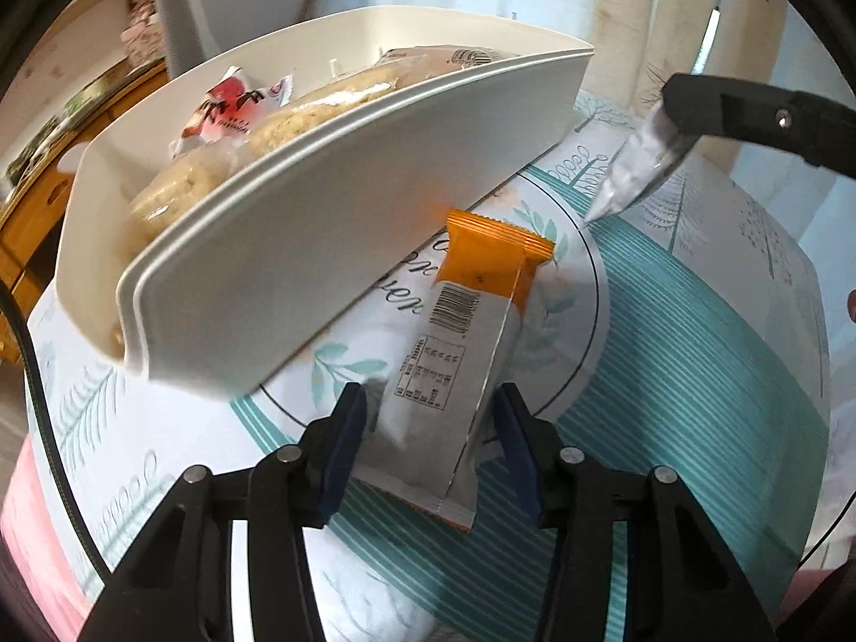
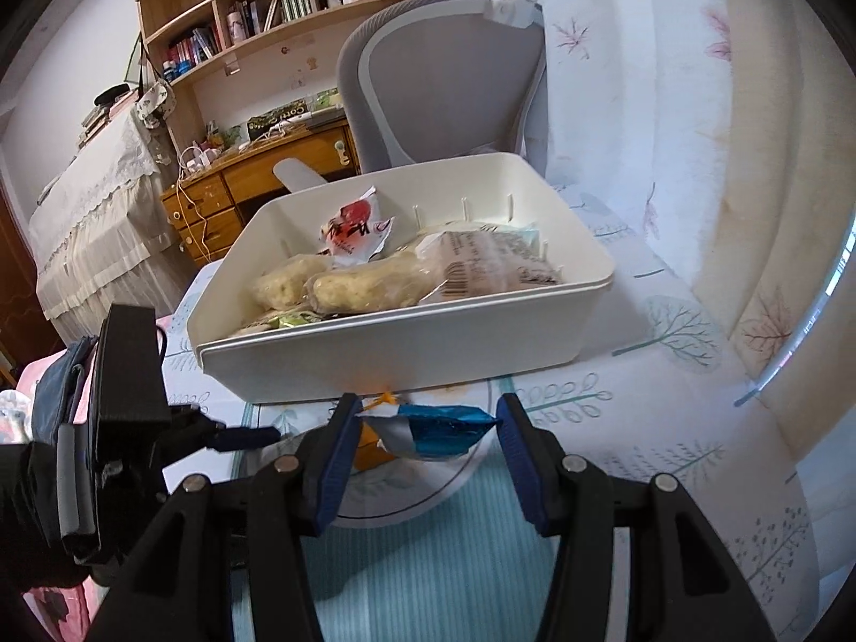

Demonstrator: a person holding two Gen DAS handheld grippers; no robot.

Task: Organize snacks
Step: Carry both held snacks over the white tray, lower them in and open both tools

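Lying just in front of the white bin (image 1: pixel 331 246), an orange-ended snack packet (image 1: pixel 455 353) is clamped by the left gripper (image 1: pixel 428 449). A blue packet (image 2: pixel 433 428) (crumpled, foil-backed) is clamped by the right gripper (image 2: pixel 425 455), also just before the bin.

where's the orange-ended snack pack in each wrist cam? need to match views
Left wrist: orange-ended snack pack lies centre frame on the tablecloth, between the left claw's pads, back side up.
Right wrist: only an orange sliver shows, low centre-left, mostly hidden behind the right claw's finger.
Shared landmark: white bin, just beyond the pack.
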